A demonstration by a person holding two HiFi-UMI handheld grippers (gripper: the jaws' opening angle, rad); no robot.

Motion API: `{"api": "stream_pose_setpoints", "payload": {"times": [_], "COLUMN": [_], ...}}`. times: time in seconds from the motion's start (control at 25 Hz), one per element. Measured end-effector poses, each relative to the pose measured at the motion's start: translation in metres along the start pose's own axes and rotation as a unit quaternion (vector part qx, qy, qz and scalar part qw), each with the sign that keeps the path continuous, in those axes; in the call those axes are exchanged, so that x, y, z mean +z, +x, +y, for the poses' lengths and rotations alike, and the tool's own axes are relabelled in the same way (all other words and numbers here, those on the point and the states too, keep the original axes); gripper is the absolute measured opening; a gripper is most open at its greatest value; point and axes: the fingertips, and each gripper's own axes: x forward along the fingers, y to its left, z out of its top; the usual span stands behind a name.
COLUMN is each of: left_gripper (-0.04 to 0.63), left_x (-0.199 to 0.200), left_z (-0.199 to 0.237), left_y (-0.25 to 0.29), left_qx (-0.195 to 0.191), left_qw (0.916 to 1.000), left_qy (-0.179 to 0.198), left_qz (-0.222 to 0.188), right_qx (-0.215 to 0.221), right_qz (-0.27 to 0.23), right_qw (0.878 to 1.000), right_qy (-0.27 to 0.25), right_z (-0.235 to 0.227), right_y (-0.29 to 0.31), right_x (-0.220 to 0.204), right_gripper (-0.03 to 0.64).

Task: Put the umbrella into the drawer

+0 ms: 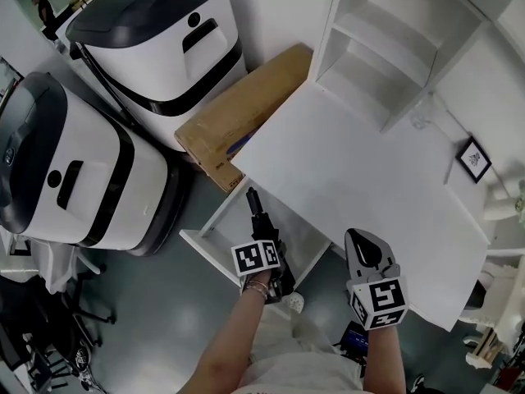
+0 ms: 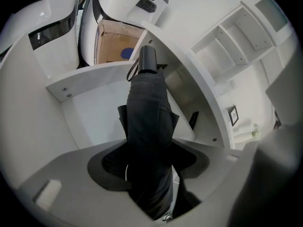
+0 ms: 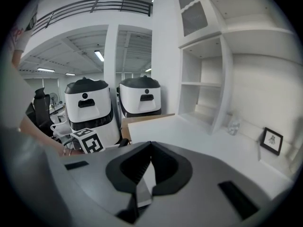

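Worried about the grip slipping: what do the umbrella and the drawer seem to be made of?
Umbrella: dark matte fabric, probably nylon or polyester, judging by its soft folds; its handle looks like smooth black plastic with a slight sheen. Drawer: white board, painted or laminated, smooth and matte, with screw heads showing.

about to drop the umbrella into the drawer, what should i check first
1. Drawer open: ok, pulled out from under the desk.
2. Grip: ok, the left tool is shut on the folded umbrella.
3. Aim: ok, the handle points into the drawer.
4. Umbrella resting on the drawer floor: cannot tell.
5. Handle clear of the desk edge: cannot tell.
6. Right tool out of the way: ok, shut, empty, off to the right of the drawer.
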Motion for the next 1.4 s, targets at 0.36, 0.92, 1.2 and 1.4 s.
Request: {"api": "stream_pose_setpoints", "payload": {"times": [0.36, 0.92, 1.2, 1.4], "left_gripper": [0.255, 0.256, 0.258, 0.259], "left_x": [0.009, 0.012, 0.01, 0.01], "left_z": [0.018, 0.042, 0.057, 0.062], "left_y": [0.032, 0.071, 0.081, 0.083], "left_qx": [0.029, 0.054, 0.063, 0.063], "left_qw": [0.9985, 0.9937, 0.9922, 0.9921], "left_qy": [0.0, 0.005, -0.005, -0.012], "left_qz": [0.048, 0.098, 0.108, 0.108], "right_qx": [0.003, -0.008, -0.003, 0.005], "right_qz": [0.02, 0.048, 0.053, 0.057], "right_qw": [1.0, 0.999, 0.999, 0.998], "right_qy": [-0.004, 0.006, 0.004, 0.0], "right_z": [0.009, 0.005, 0.002, 0.004], "right_y": [0.024, 0.05, 0.061, 0.065], "right_x": [-0.002, -0.013, -0.015, -0.018], "right_gripper": [0.008, 0.008, 0.008, 0.008]}}
